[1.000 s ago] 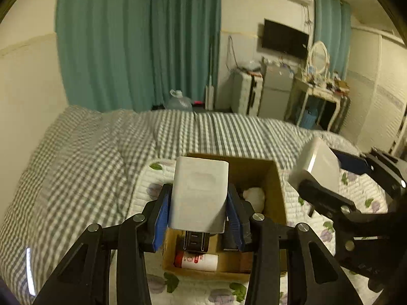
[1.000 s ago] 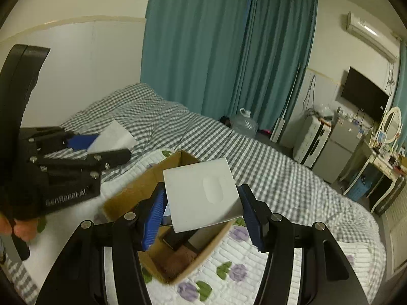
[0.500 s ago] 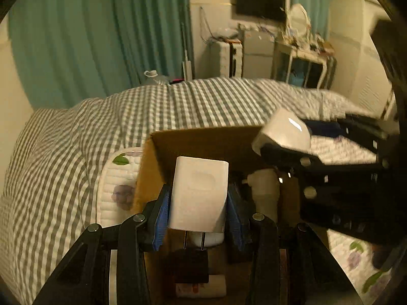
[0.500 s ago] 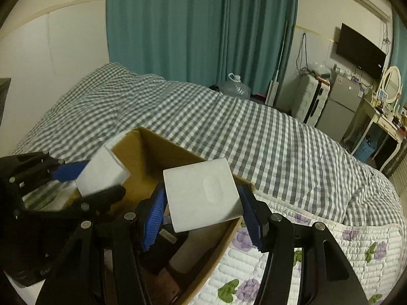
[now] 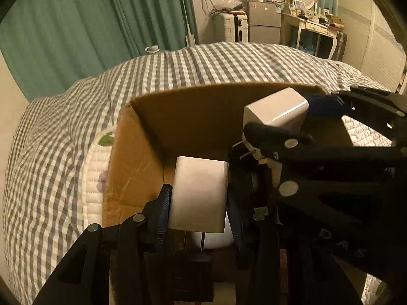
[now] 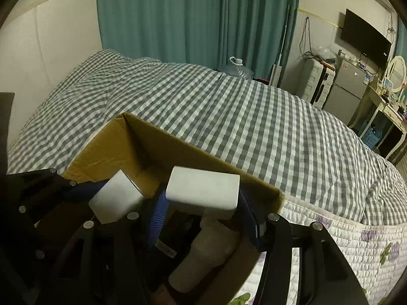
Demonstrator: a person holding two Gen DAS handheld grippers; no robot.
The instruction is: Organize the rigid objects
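Gingham quilt (image 6: 229, 106) bears a cardboard box (image 5: 178, 117); both tools clamp smooth white blocks.

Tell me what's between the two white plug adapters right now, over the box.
Only the right tool's black lower finger and open box interior separate the left adapter from the right adapter; they don't touch. The left wrist view shows it.

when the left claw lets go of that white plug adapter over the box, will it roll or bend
Probably neither. The white plug adapter looks like a hard block with flat faces, so it should drop and settle flat in the cardboard box. Its smooth, glossy shell may slip if the left claw loosens.
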